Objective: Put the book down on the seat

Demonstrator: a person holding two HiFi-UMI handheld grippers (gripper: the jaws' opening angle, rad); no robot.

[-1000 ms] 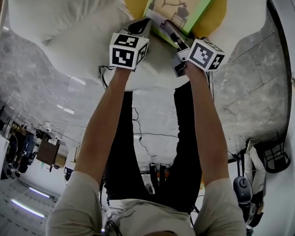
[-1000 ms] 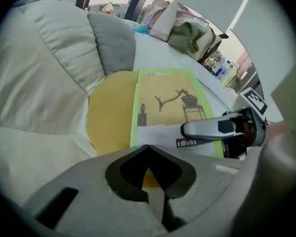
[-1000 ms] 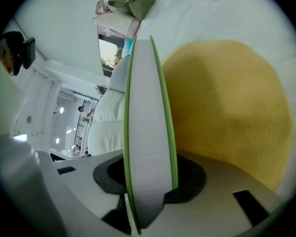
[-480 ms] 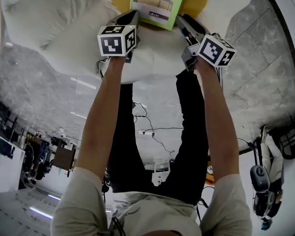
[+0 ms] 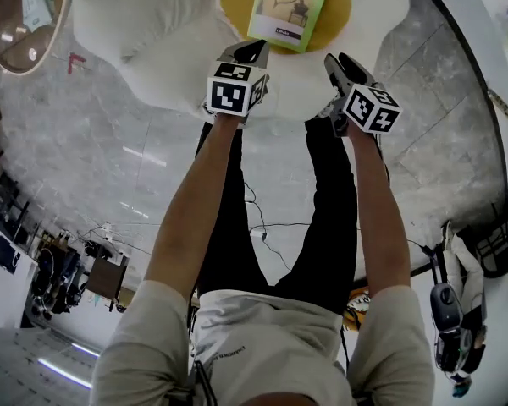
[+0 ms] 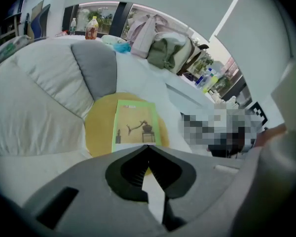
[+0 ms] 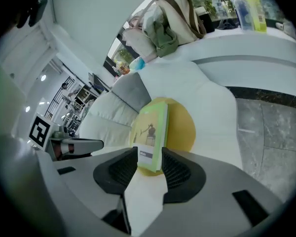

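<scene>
Book (image 5: 289, 8) is lying flat and free on the round yellow cushion (image 5: 337, 11) of the white seat (image 5: 372, 15). Both grippers are sitting further back from it than half a second ago. Left gripper (image 5: 252, 53) is pinching shut on nothing. Right gripper (image 5: 342, 64) is gaping open, empty. Bare white seat is showing between them and the book's near edge.

Book cover: my book (image 5: 289, 8) carries a strip of small print near one edge; I can't read it.
Marker cubes: my left gripper (image 5: 256, 51) and my right gripper (image 5: 340, 64) each bear black-and-white square codes, with no letters or numbers.
Shirt: one small line of print on my shirt (image 5: 237, 349), illegible.
Bottles: the labels on the bottles (image 7: 251, 1) are blurred, so nothing is readable.
</scene>
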